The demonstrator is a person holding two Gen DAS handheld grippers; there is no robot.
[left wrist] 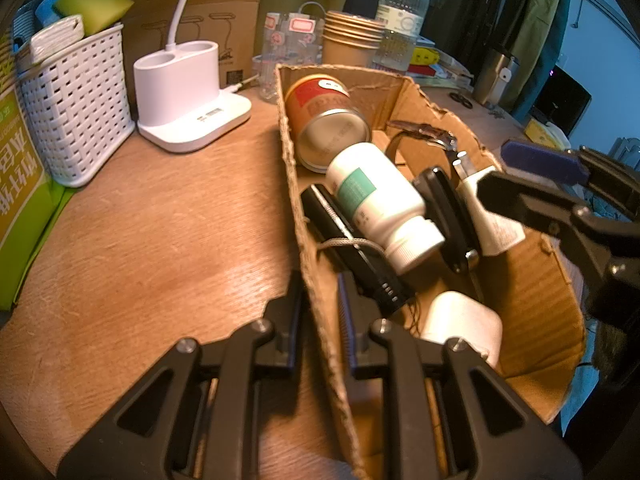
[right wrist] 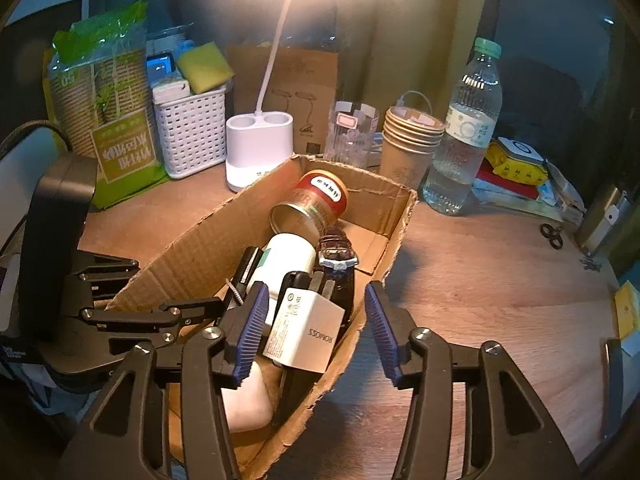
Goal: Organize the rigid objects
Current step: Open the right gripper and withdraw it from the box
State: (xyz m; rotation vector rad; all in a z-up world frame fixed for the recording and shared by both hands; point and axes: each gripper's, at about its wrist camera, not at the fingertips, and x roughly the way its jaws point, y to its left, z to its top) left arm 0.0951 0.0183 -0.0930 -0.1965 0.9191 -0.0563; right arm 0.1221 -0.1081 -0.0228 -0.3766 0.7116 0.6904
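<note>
The cardboard box [left wrist: 532, 292] holds a tin can [left wrist: 326, 120], pill bottle [left wrist: 376, 200], wristwatch [right wrist: 336, 254] and white charger [right wrist: 306, 330]; the left gripper [left wrist: 320, 316] seems clamped on its wall, and the right gripper [right wrist: 316, 320] has jaws apart.

Inside the brown corrugated cardboard box [right wrist: 200, 248] lie a red-and-gold tin can [right wrist: 316, 204], a white plastic bottle [left wrist: 376, 196] with a teal label, and a white charger block [right wrist: 306, 328]. Behind the box stands a white woven-pattern plastic basket [left wrist: 76, 108].
</note>
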